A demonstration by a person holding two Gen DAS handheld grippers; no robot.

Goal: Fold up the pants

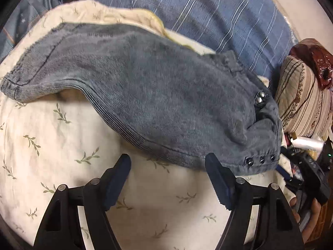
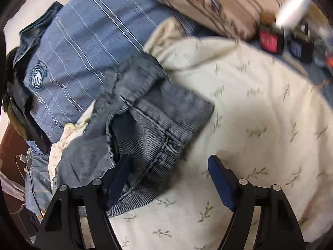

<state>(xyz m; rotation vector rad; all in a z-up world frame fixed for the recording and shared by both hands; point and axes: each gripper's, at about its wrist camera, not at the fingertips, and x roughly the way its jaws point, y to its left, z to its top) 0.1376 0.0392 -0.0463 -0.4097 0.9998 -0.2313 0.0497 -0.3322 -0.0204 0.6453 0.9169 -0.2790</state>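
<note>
Grey-blue denim pants [image 1: 145, 95] lie folded lengthwise on a cream leaf-print blanket [image 1: 52, 145], hems at the left and the studded waistband at the right. My left gripper [image 1: 167, 164] is open and empty, just short of the pants' near edge. In the right wrist view the pants [image 2: 149, 112] lie bunched, hem end nearest. My right gripper [image 2: 169, 166] is open, its left finger [image 2: 119, 175] resting over the hem cloth and the right finger over bare blanket [image 2: 260, 114].
A blue striped cloth [image 1: 208, 14] lies behind the pants, also in the right wrist view [image 2: 79, 48]. A striped pillow [image 1: 303, 98] and small clutter [image 2: 270, 39] sit at the bed's edge. A hand holds the other gripper [image 1: 312, 177] at the right.
</note>
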